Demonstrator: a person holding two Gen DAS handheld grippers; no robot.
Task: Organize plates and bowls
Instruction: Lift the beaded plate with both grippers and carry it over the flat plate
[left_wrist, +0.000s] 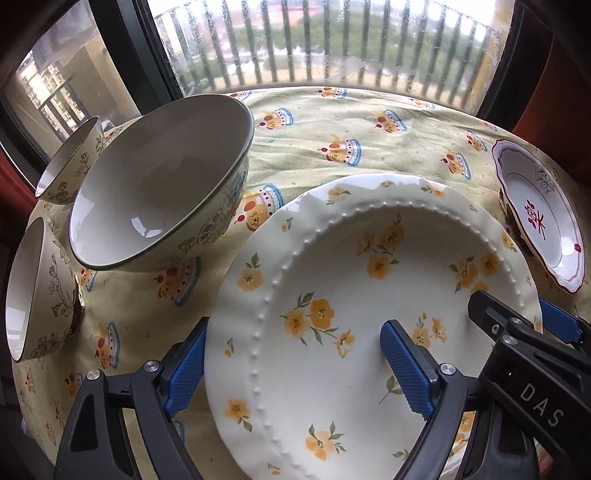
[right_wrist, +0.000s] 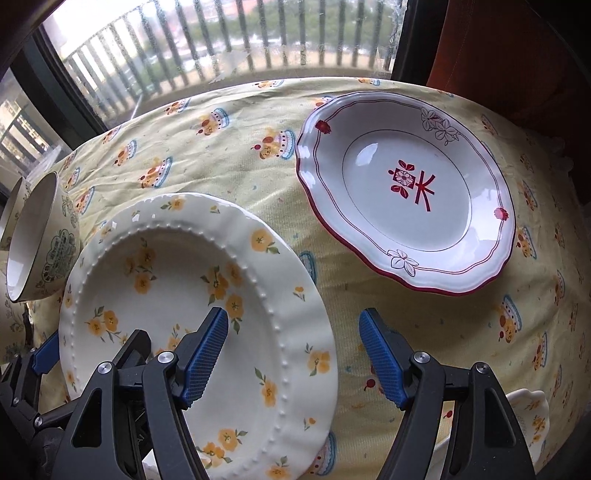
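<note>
A cream plate with yellow flowers (left_wrist: 332, 295) lies on the tablecloth; it also shows in the right wrist view (right_wrist: 177, 288). My left gripper (left_wrist: 295, 365) is open and straddles the plate's left rim, one finger outside and one over the plate. My right gripper (right_wrist: 291, 354) is open and straddles its right rim; it shows in the left wrist view (left_wrist: 524, 325). A red-rimmed white plate (right_wrist: 406, 192) lies to the right, also in the left wrist view (left_wrist: 543, 218). A large bowl (left_wrist: 162, 184) and two smaller bowls (left_wrist: 70, 162) (left_wrist: 37, 288) stand at the left.
The table has a yellow patterned cloth (left_wrist: 369, 129) and ends at a window with a railing (left_wrist: 314, 40). Another cream dish edge (right_wrist: 528, 417) shows at the lower right. A red-brown curtain or chair (right_wrist: 509, 48) stands at the back right.
</note>
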